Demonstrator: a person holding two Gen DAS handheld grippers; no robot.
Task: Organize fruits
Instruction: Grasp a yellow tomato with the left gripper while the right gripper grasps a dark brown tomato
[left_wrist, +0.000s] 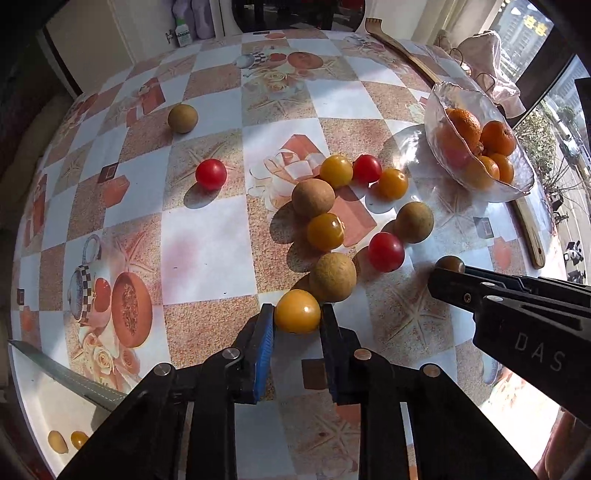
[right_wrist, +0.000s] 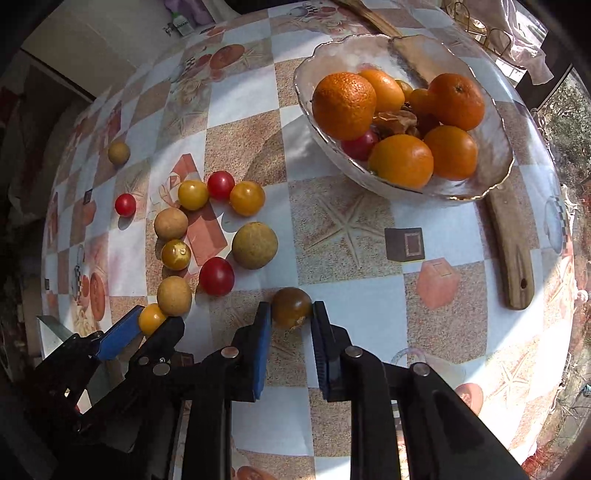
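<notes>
Several small fruits lie loose on the patterned table: red tomatoes (left_wrist: 386, 251), yellow tomatoes (left_wrist: 325, 231) and tan longans (left_wrist: 332, 276). My left gripper (left_wrist: 297, 317) is shut on a yellow tomato (left_wrist: 297, 311) at table level; it also shows in the right wrist view (right_wrist: 150, 318). My right gripper (right_wrist: 290, 314) is shut on a dark brown fruit (right_wrist: 291, 307), which also shows in the left wrist view (left_wrist: 450, 264). A glass bowl (right_wrist: 495, 158) holds oranges (right_wrist: 343, 105) and a red tomato (right_wrist: 360, 144).
A wooden back scratcher (right_wrist: 511, 240) lies under and beside the bowl. One longan (left_wrist: 182, 118) and one red tomato (left_wrist: 210, 174) lie apart at the left. A white bottle (left_wrist: 182, 36) stands at the far edge. Cloth (left_wrist: 491, 66) lies behind the bowl.
</notes>
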